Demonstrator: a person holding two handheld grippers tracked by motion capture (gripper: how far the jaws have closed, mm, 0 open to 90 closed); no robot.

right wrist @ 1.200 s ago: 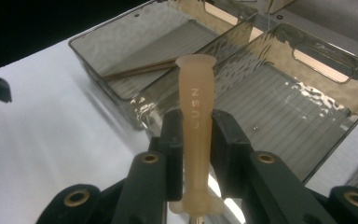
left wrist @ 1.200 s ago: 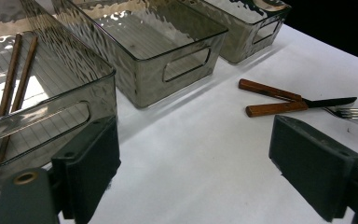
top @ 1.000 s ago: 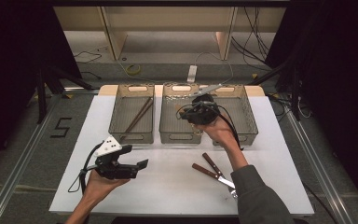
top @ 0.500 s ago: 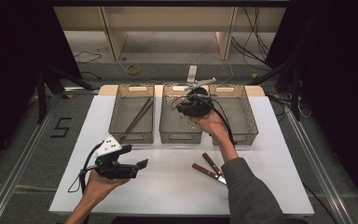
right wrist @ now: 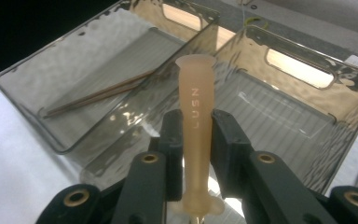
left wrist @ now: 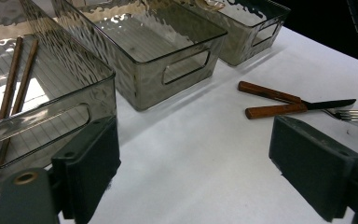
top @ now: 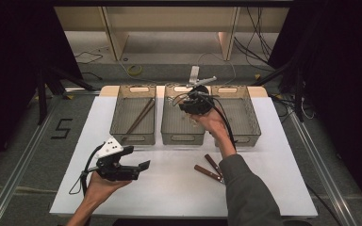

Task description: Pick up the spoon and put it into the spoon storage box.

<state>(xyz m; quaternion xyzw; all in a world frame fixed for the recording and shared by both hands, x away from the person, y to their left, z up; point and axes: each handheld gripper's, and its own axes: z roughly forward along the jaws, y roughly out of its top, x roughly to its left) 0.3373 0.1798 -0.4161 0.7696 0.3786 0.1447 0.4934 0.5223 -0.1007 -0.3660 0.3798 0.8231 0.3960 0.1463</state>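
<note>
Carrying a tan utensil handle (right wrist: pixel 195 112) pinched in our right gripper (right wrist: pixel 194 140) over the mid bin (top: pixel 183 123); next: lower & release. Left gripper (left wrist: pixel 209 168) spread, idle.

- A lab or recording studio, not a home.
- Black curtains (top: pixel 9 56) close off both sides.
- The white table (top: pixel 179 188) stands inside a metal rail frame (top: pixel 21 165).
- Loose cables (top: pixel 259 42) trail over grey floor, past its far edge.
- A taped "5" (top: pixel 62 128) marks the floor.
</note>
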